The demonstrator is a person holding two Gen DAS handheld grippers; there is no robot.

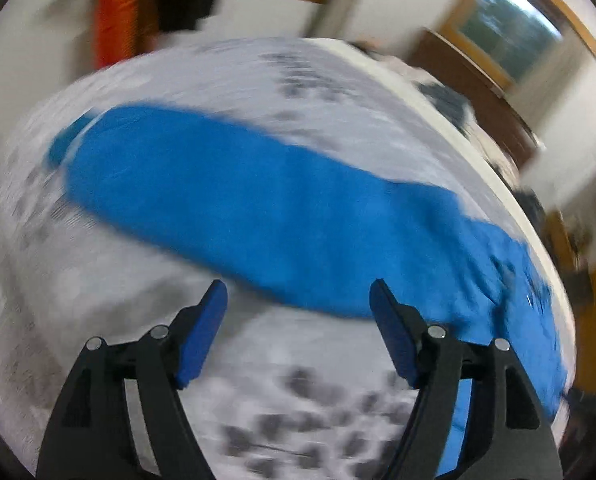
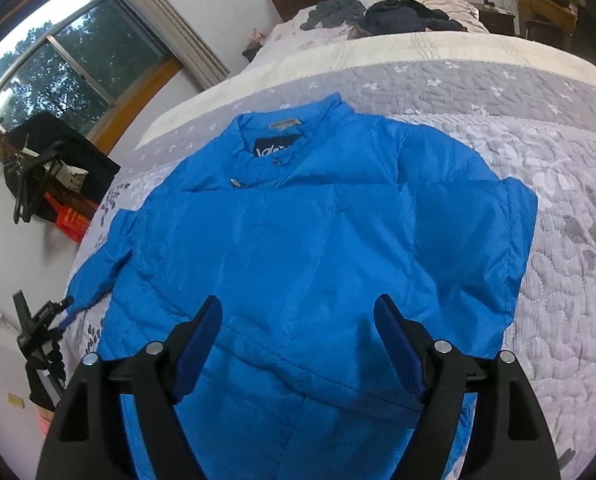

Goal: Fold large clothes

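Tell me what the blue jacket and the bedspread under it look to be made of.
Blue jacket: likely nylon or polyester shell, slightly glossy, with stitched quilt lines and puffed panels suggesting padding. Bedspread: looks like matte quilted fabric, grey with pale floral print, stitching forming small raised cells; fibre cannot be told.

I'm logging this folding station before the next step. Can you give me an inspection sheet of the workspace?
Surface: bed with grey floral quilt.
Job's things: blue jacket lying flat, collar away from the camera, front up.
Clutter: dark clothes heaped at the far end of the bed.
Grippers: left gripper and right gripper both open, holding nothing.
Cables: nothing seen.
Surroundings: window, dark bag with hangers by the wall.
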